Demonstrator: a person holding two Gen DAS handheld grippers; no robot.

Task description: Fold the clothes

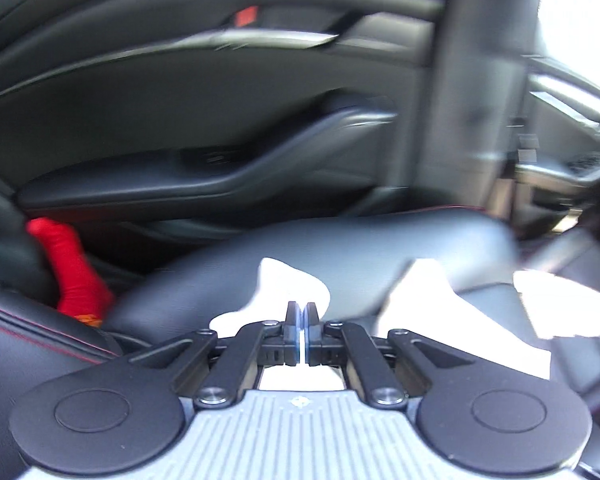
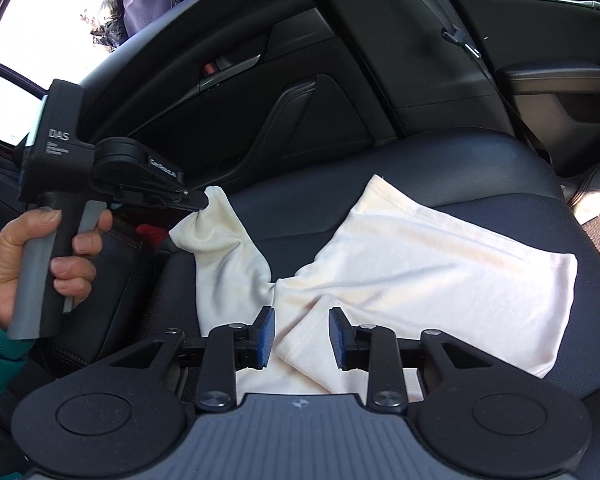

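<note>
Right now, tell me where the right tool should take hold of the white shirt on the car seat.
Grip the raised fold of the white shirt lying between the right tool's open fingers, coming straight down from above. The ridge stands up off the seat, so it probably pinches easily.

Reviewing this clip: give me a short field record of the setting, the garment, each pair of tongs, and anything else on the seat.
setting: black leather car seat, closed door behind
garment: white garment, part folded, one end lifted
left tongs: shut on that lifted end
right tongs: open, low over the near edge, pads not pressing the cloth
other: red cloth wedged beside the seat
fold: not finished
</note>
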